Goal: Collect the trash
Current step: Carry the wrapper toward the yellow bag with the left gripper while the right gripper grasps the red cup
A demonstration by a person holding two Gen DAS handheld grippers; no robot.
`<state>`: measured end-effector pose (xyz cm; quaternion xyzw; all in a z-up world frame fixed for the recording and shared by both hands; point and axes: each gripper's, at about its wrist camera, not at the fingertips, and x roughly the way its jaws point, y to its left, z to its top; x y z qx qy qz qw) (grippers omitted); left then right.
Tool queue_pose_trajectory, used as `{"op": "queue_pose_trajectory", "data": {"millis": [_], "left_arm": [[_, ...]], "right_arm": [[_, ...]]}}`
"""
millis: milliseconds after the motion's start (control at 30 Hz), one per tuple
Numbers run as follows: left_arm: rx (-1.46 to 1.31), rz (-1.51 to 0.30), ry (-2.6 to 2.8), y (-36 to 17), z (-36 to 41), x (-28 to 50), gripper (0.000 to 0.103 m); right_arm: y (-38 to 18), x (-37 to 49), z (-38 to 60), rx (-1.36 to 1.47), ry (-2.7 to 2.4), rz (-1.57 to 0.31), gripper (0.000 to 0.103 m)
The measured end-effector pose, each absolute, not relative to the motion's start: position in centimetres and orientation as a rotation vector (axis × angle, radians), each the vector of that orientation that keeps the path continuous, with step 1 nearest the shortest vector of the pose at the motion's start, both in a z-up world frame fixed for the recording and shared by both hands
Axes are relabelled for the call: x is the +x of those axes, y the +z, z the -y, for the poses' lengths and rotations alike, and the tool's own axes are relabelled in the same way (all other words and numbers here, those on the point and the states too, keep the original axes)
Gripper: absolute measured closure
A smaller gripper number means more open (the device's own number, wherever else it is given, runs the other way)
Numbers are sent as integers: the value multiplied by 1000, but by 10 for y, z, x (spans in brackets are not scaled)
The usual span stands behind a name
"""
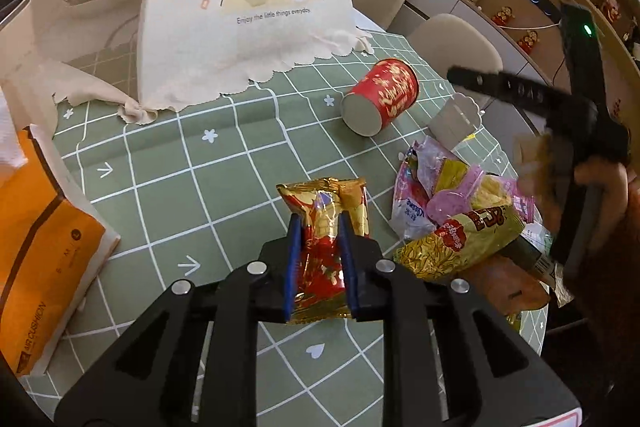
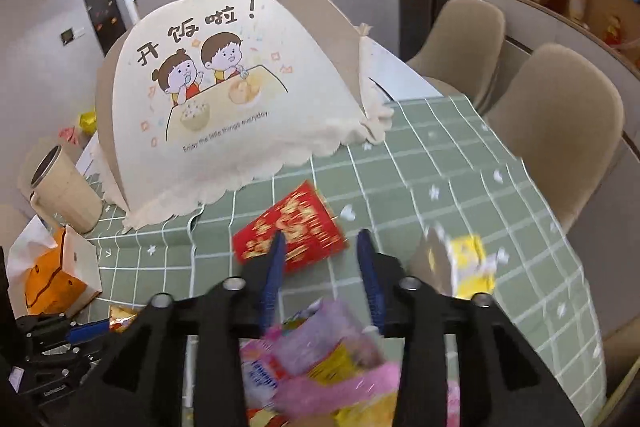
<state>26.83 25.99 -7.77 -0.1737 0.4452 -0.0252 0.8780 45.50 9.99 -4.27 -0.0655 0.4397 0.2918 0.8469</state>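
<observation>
The left gripper (image 1: 320,259) squeezes a gold and red snack bag (image 1: 325,227) near the front of the green table (image 1: 160,167). The right gripper (image 2: 320,267) is partly open with nothing in it, above the pile of wrappers (image 1: 452,211) on the right. A red cup (image 1: 380,97) lies tipped over farther back. Most trash is not picked up yet.
</observation>
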Motion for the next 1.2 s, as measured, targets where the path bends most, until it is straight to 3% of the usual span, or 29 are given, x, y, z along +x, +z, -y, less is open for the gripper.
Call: {"op": "queue_pose_trajectory", "data": {"millis": [300,567,700,1200], "left_arm": [[-384,-927,-32,-81,-280,286,85],[-428,-933,-12,-90,-292,283,85],[-418,-928,-24,-82,-281,278,85],[-187,-712,-177,51,-152,232,85]], "right_arm": [[-78,532,-154,-155,793,-1073,66],[-100,489,-134,-144,871,-1202,68],[-71,447,-114,-83,879,-1139,95],[58,284,78,-55,521,-802,96]]}}
